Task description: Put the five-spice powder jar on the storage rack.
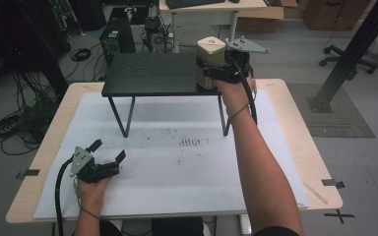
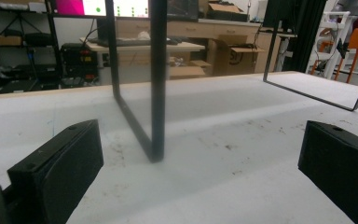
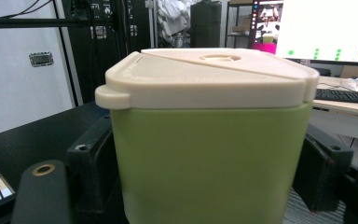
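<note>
High view: a green container with a cream lid (image 1: 210, 54) is recorded standing on the right end of a black raised shelf (image 1: 150, 73), between the arms of the right tongs (image 1: 215, 66), which are held around its lower body; whether the pads still press cannot be told from here. The left tongs (image 1: 109, 150) are found well apart from the shelf, resting near the front left of the white-covered counter (image 1: 177, 167), spread wide with nothing between them. Left gripper view: the left tongs (image 2: 200, 163) are confirmed open and empty; just ahead of them a black shelf leg (image 2: 157, 79) is seen planted on the counter, and a second leg frame (image 2: 317, 93) farther off to the right. Right gripper view: the container (image 3: 209, 140) is seen upright, directly ahead of and between the right tongs (image 3: 205, 172); a narrow gap seems visible at each pad, so the grip is judged to be released rather than held. Status: placement on the shelf is judged done, the container standing on its own base; withdrawal of the right tongs is judged to be what remains.
</note>
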The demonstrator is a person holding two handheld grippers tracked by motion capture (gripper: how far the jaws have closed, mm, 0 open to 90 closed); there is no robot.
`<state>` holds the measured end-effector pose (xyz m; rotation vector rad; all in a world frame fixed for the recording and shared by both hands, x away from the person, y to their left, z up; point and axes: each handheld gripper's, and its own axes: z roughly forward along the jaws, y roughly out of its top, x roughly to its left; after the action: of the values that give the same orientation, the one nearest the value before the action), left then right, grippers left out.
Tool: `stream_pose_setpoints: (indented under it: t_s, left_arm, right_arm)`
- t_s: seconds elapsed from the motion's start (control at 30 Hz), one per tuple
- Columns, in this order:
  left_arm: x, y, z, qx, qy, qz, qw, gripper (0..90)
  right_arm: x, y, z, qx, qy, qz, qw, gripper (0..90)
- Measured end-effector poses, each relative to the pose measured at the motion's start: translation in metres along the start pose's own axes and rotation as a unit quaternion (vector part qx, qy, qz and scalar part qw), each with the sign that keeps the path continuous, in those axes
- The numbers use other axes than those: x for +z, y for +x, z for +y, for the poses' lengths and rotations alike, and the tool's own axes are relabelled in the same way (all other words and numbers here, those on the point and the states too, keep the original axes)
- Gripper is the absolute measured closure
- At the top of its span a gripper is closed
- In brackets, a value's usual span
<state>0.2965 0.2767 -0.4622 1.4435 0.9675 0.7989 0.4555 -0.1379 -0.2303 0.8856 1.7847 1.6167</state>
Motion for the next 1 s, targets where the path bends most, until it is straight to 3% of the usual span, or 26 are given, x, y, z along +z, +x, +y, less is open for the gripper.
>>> stream_pose_setpoints:
  t_s: [1.0]
  left_arm:
    - [0.0005,-0.0005,0.0000,0.004,0.004,0.001,1.0000,0.2]
  right_arm:
    - [0.0018,0.0016,-0.0036,-0.002,-0.010,-0.027,0.9996,2.9]
